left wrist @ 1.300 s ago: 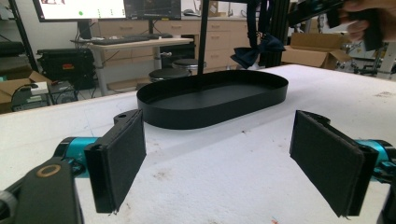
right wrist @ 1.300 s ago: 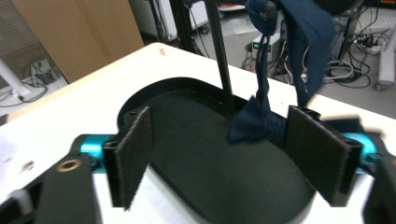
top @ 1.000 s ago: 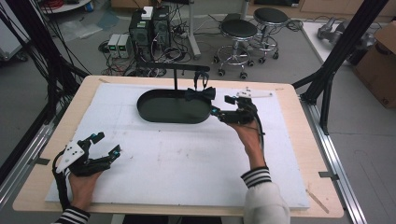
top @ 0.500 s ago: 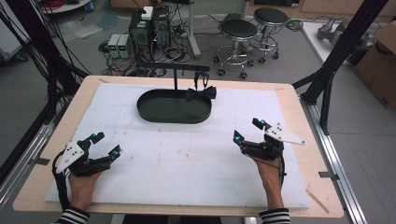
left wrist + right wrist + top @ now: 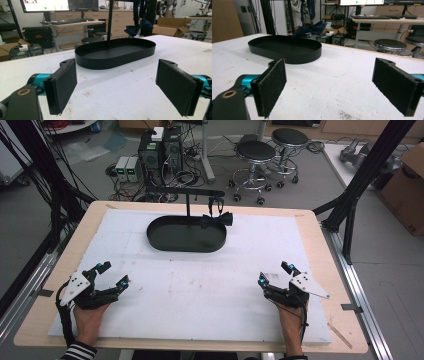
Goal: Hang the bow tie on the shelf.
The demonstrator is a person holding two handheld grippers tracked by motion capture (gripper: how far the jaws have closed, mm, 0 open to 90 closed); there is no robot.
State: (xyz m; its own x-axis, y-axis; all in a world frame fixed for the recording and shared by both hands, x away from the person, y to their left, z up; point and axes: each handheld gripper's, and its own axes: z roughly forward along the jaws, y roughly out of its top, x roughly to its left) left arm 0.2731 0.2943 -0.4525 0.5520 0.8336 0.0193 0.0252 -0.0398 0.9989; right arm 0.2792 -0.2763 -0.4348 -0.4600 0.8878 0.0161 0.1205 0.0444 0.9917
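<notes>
A: Two grippers rest on the white table cover, one at each near corner. What is the condition of the left gripper?

B: Its jaws stand wide apart with nothing between them. In the left gripper view the two black pads flank bare white surface.

A: And the right gripper?

B: Same condition: jaws spread, nothing held. The right gripper view shows its pads either side of bare cover.

A: Where is the black oval tray relative to them?

B: It lies at the far middle of the table, well apart from both grippers, roughly between their lines of aim. In each gripper view it sits ahead of the jaws, beyond the pads.

A: What else is at the tray?

B: A thin black stand rises from it. A dark bow tie hangs from the stand's crossbar, above the tray's right end in the high view.
</notes>
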